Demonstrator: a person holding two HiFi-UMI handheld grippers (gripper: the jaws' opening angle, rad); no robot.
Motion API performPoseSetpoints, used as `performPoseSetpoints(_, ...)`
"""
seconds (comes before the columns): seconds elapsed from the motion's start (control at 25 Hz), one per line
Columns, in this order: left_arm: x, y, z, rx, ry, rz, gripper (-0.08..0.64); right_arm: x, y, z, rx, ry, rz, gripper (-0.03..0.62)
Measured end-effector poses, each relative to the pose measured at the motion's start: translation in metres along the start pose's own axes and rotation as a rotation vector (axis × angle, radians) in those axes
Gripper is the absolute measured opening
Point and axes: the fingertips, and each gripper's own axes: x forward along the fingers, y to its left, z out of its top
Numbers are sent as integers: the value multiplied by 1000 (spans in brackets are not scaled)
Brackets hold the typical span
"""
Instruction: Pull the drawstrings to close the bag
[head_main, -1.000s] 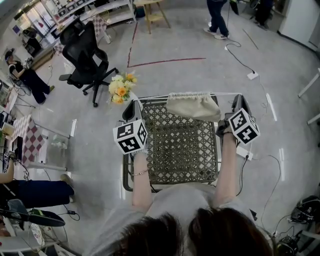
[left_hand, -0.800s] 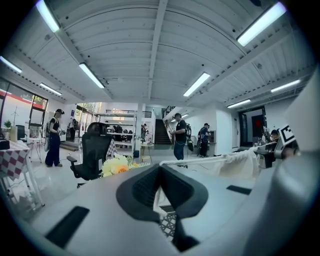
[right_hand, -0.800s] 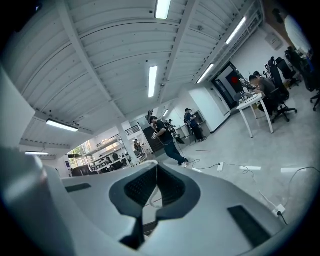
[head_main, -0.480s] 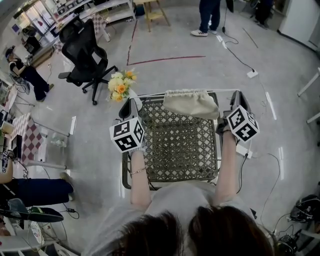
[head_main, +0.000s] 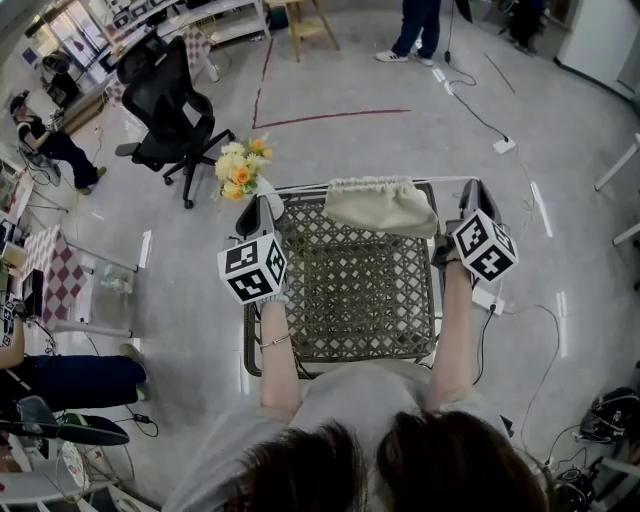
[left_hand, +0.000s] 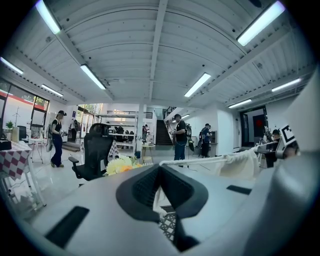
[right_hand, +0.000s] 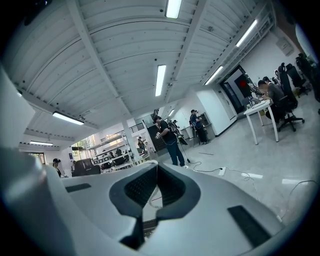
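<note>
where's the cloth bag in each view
Head view: bag at top centre, over the mesh table's far edge.
Left gripper view: right of centre, hanging from the cord.
Right gripper view: not in it.
Shared landmark: standing person in jeans.

No legible text or markings

Cream-beige for the bag (head_main: 380, 208), white for its drawstrings (left_hand: 200, 159). Dark grey-brown diamond lattice across the table (head_main: 360, 300). Black-and-white square markers on the cubes of the left gripper (head_main: 264, 208) and right gripper (head_main: 472, 196). Yellow, orange and white in the flowers (head_main: 240, 170) at ten o'clock; black on the chair (head_main: 165, 95); pale grey floor (head_main: 560, 130) with a red line (head_main: 335, 120) at twelve.
</note>
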Motion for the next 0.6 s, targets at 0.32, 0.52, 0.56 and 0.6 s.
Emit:
performPoseSetpoints(0.32,3,-2,-2,9,1,1,28,1,-2,0,-19,-1,-2,23)
performPoseSetpoints(0.52,1,2,-2,10,1,3,28,1,1,-2,-22,1,1,23)
performPoseSetpoints(0.56,-1,3,-3,10,1,3,28,-1,1,-2,-24,1,1,23)
performPoseSetpoints(0.6,-2,4,-3,10,1,4,28,-2,2,-3,-27,1,0,23)
